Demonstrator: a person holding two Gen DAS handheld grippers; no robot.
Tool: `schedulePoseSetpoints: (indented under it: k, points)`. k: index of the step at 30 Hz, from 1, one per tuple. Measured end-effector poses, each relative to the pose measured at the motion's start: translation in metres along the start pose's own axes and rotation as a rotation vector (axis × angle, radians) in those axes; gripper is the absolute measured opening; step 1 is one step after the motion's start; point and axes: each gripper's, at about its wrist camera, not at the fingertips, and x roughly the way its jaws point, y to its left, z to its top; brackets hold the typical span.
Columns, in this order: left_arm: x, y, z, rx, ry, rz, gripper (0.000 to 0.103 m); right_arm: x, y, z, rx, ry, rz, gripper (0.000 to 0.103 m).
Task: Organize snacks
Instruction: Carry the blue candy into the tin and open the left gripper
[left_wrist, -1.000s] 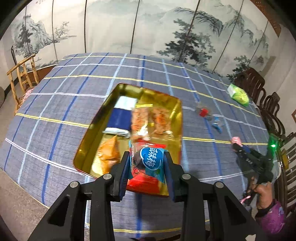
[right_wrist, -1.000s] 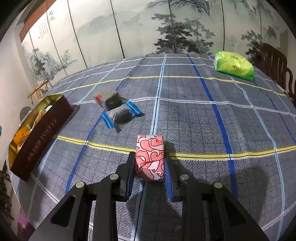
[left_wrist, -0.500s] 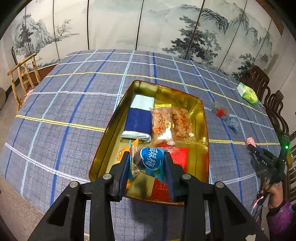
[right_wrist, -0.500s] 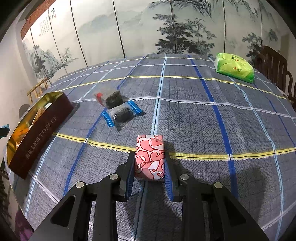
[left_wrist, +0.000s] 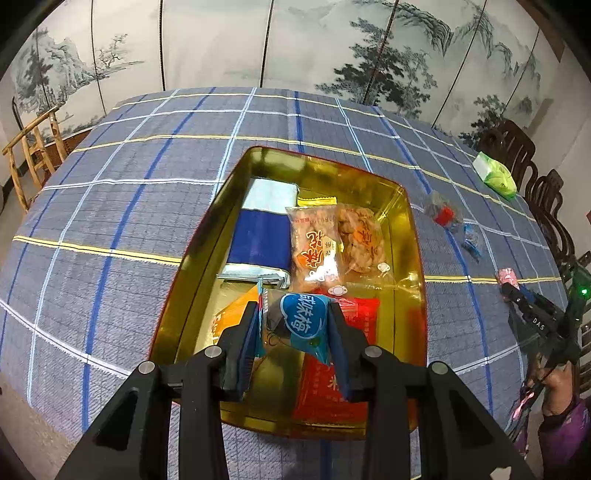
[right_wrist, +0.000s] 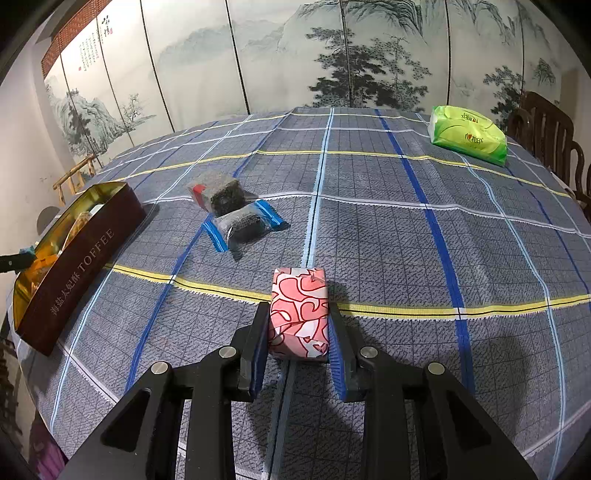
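Plaid tablecloth (right_wrist: 406, 229); left tool (left_wrist: 293, 325) clamping blue packet (left_wrist: 304, 321), right tool (right_wrist: 298, 325) clamping pink packet (right_wrist: 299, 314).

Tin (left_wrist: 406, 206) far end bare — near end packets crowded; cloth (right_wrist: 388, 229) mid-table open.

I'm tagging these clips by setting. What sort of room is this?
Probably a dining room: a large table under a blue checked tablecloth, dark carved wooden chairs at its edge, and a painted landscape folding screen behind.
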Motion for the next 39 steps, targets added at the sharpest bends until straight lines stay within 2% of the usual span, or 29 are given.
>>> schedulePoseSetpoints:
  k: [16,39]
  points:
    - [0.009,-0.013,-0.002,0.067,-0.004,0.029,0.033,0.000,0.000,0.000,-0.001,0.000,-0.002,0.030]
    - [0.009,-0.009,-0.010,0.065,-0.004,0.068,0.040,0.000,0.001,0.000,-0.002,0.000,-0.004,0.030]
